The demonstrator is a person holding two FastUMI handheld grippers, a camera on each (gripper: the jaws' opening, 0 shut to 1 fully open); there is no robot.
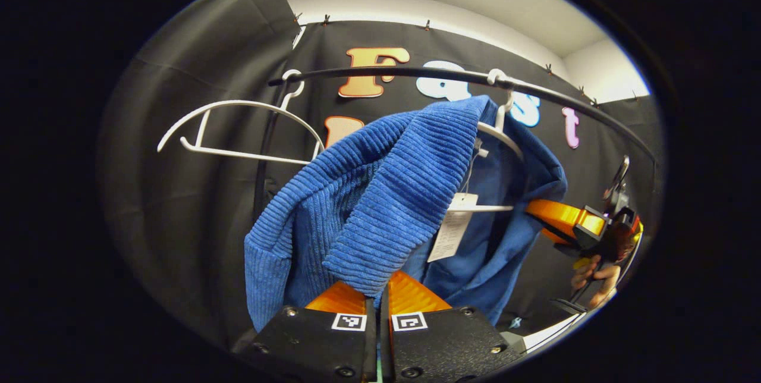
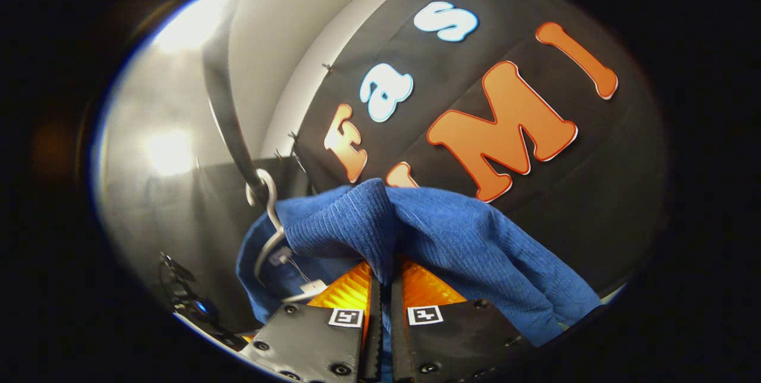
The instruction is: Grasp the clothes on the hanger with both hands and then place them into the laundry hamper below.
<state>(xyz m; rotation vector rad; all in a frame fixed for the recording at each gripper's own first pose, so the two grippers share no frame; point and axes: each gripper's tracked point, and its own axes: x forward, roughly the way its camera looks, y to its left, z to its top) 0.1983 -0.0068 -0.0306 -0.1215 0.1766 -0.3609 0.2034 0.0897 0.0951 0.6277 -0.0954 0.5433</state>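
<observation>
A: Left tool [image 1: 378, 297]?
B: Clamped on blue sweater [image 1: 380, 192], near fold, to pull it free.
A: Right tool [image 2: 383, 288]?
B: Pinching the far side; sweater half off the hanger [image 1: 499, 133] on the rail [image 1: 386, 72].

Occlusions recorded. Left gripper [image 1: 378, 295] fingertips: buried under a fold of the blue garment [image 1: 380, 204]. Right gripper [image 2: 383, 279] fingertips: likewise covered by cloth. White hanger [image 1: 502, 133]: largely concealed by the garment. Tag [image 1: 453, 227] print: too small to be read. A hand [image 1: 594, 279], possibly gripping a handle, is cut off at the edge.
</observation>
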